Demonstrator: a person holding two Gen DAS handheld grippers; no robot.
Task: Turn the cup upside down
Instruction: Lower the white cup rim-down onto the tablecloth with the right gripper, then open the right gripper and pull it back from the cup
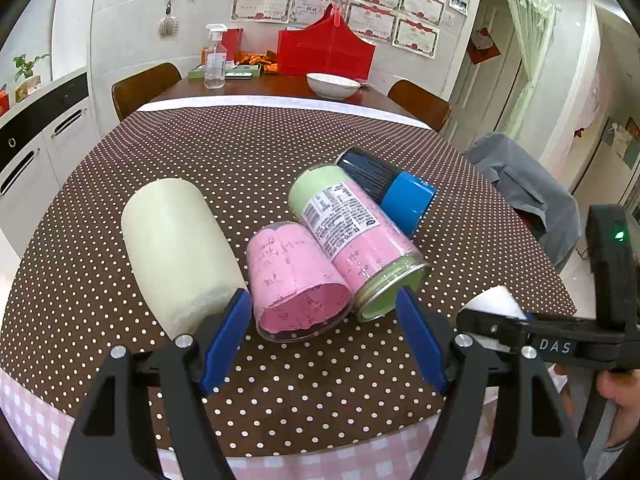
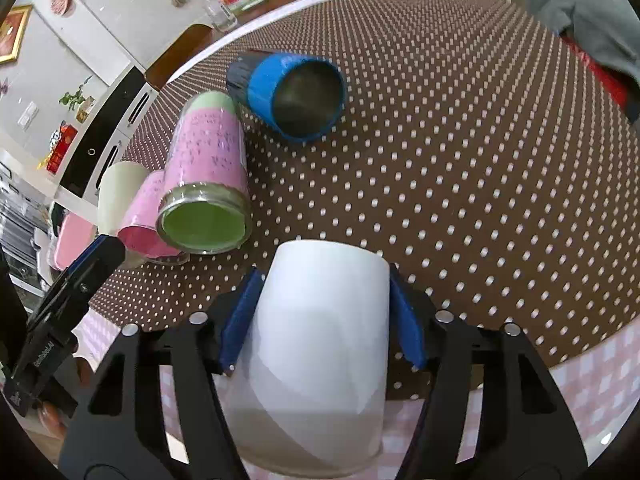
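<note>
Several cups lie on their sides on the brown polka-dot tablecloth (image 1: 240,152): a cream cup (image 1: 180,248), a pink cup (image 1: 296,280), a pink-and-green jar (image 1: 356,232) and a dark cup with a blue rim (image 1: 388,188). My left gripper (image 1: 324,320) is open and empty, its blue fingers either side of the pink cup's mouth. My right gripper (image 2: 324,312) is shut on a white cup (image 2: 320,340), held above the table's near edge. The white cup also shows in the left wrist view (image 1: 494,300).
A white bowl (image 1: 333,85), a spray bottle (image 1: 215,60) and a red bag (image 1: 324,48) stand at the far end of the table. Wooden chairs (image 1: 144,86) flank it. A grey cloth (image 1: 528,188) hangs on a chair at right.
</note>
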